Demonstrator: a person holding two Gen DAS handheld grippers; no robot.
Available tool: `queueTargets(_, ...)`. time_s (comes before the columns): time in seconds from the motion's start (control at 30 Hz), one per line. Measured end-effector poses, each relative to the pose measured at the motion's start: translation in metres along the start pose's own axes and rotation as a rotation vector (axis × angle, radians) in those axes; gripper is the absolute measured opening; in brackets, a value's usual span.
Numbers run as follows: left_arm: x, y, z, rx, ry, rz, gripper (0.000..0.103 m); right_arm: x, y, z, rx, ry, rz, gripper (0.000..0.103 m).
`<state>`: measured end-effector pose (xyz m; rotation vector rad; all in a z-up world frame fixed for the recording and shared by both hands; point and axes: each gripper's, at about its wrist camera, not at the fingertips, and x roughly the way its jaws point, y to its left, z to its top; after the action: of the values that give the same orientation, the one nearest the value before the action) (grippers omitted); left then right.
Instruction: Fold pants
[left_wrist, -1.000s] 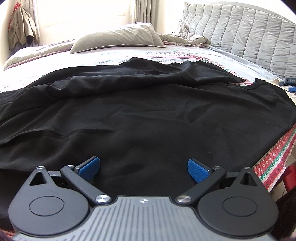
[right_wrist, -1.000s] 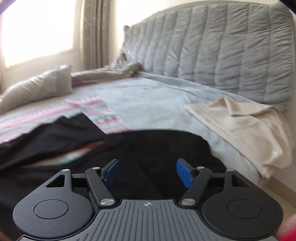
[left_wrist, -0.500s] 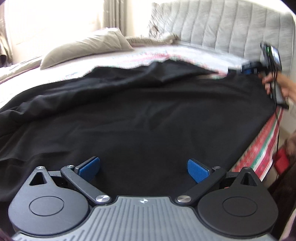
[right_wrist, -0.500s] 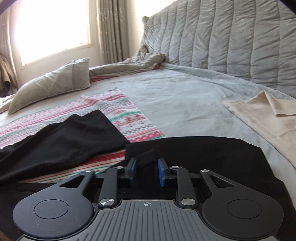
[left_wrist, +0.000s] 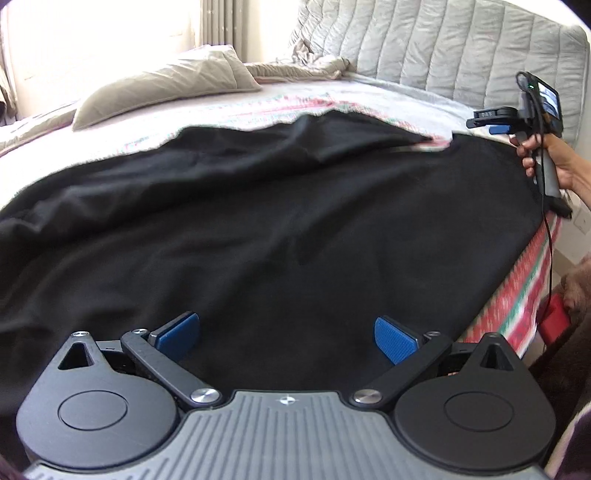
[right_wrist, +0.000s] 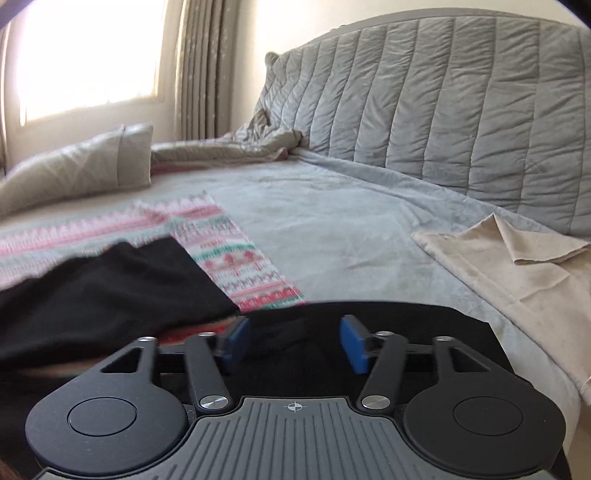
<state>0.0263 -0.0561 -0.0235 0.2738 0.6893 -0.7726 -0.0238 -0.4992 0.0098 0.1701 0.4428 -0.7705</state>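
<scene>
Left wrist view: black pants (left_wrist: 277, 229) spread wide over the bed (left_wrist: 513, 295), rumpled toward the far left, one leg folded across the far side.
Left gripper (left_wrist: 288, 334): fingers spread wide, over the near part of the pants, nothing between them.
Right gripper (right_wrist: 293, 341): held in a hand (left_wrist: 554, 162) at the pants' far right edge; fingers opening, a bunched fold of black cloth lies between them, pads not pressing on it.
Bedding: patterned red, green and white blanket (right_wrist: 236, 258) under the pants; pale grey cover (right_wrist: 332, 221) beyond.
Surroundings: grey pillow (left_wrist: 166, 85) near the window (right_wrist: 85, 55); quilted headboard (right_wrist: 443, 110); crumpled quilt (right_wrist: 236, 147) at the head end.
Nearby cloth: beige fabric (right_wrist: 517, 266) lying on the bed's right edge, apart from the pants.
Obstructions: red object (left_wrist: 554, 317) beside the bed, partly hidden.
</scene>
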Motion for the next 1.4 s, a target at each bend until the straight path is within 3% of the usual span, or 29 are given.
queueTargets(0.2,-0.001,0.011,0.075,-0.005,-0.055,0.000,0.103,-0.005,0.000,0.034,0.171,0.016,0.120,0.061)
queueTargets(0.33,0.021,0.008,0.138,0.046,-0.079,0.009,0.103,0.011,0.007,0.048,0.258,0.024,0.218,0.068)
queueTargets(0.57,0.122,-0.014,0.241,0.096,-0.038,0.002,0.103,0.071,0.026,0.061,0.332,0.104,0.292,0.073)
queueTargets(0.7,0.198,-0.035,0.289,0.134,-0.006,-0.020,0.103,0.111,0.032,0.058,0.349,0.171,0.259,0.074)
queueTargets(0.83,0.270,-0.058,0.323,0.131,0.011,-0.115,0.103,0.145,0.040,0.052,0.351,0.216,0.274,0.073)
queueTargets(0.9,0.308,-0.069,0.337,0.100,0.042,-0.149,0.094,0.155,0.046,0.047,0.310,0.214,0.246,0.073)
queueTargets(1.07,0.380,-0.096,0.355,0.150,0.105,-0.216,0.089,0.163,0.049,0.037,0.217,0.223,0.197,0.073)
queueTargets(1.23,0.432,-0.103,0.369,0.099,0.162,-0.280,0.084,0.167,0.055,0.032,0.159,0.227,0.191,0.073)
queueTargets(1.33,0.444,-0.102,0.379,0.049,0.158,-0.336,0.082,0.164,0.067,0.031,0.080,0.225,0.136,0.065)
queueTargets(1.4,0.447,-0.100,0.384,0.015,0.175,-0.386,0.072,0.162,0.067,0.030,0.065,0.224,0.125,0.059)
